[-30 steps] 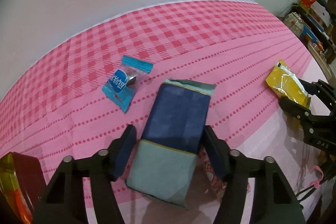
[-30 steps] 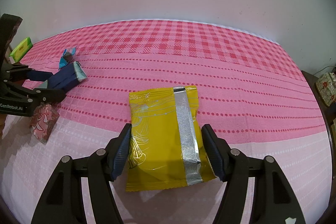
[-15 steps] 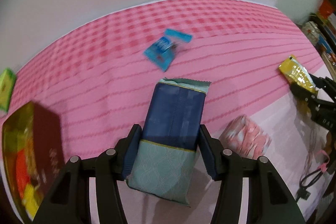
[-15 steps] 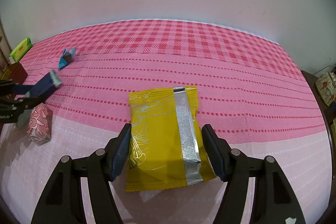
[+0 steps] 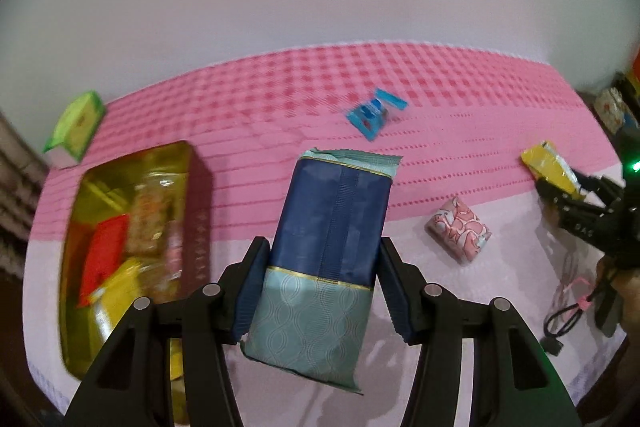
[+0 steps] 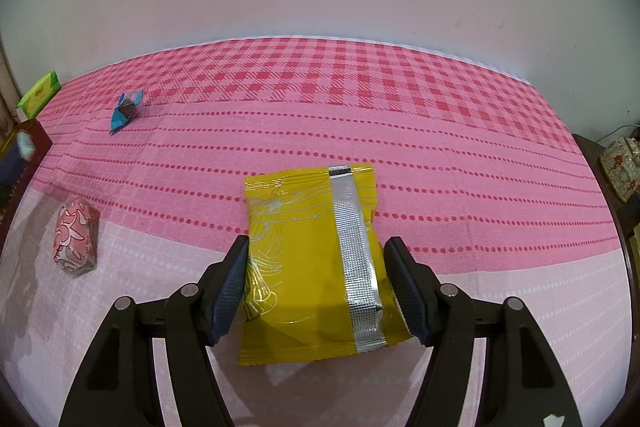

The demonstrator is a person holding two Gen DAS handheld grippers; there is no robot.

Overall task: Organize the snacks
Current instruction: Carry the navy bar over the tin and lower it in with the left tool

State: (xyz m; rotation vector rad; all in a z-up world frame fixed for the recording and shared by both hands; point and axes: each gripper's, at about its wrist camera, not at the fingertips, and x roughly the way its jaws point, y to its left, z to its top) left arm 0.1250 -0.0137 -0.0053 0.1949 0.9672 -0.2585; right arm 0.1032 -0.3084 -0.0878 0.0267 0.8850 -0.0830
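Observation:
My left gripper (image 5: 322, 267) is shut on a dark blue and teal snack packet (image 5: 332, 211), held up off the pink tablecloth. Down to its left sits an open gold-lined tin (image 5: 136, 157) with several snacks inside. My right gripper (image 6: 316, 259) is shut on a yellow snack packet (image 6: 304, 247) with a silver seam, just above the cloth. In the left wrist view the same yellow packet (image 5: 548, 167) shows at the far right in the right gripper (image 5: 560, 187).
On the cloth lie a small blue candy (image 5: 374, 113) (image 6: 126, 111), a pink patterned packet (image 5: 460, 229) (image 6: 76, 237) and a green packet (image 5: 76, 127) (image 6: 40, 95) by the far left edge. A white wall stands behind the table. Clutter stands at the right.
The left gripper closed on the blue packet, lifted it and carried it left, bringing the tin into its view. The right gripper and yellow packet stayed still.

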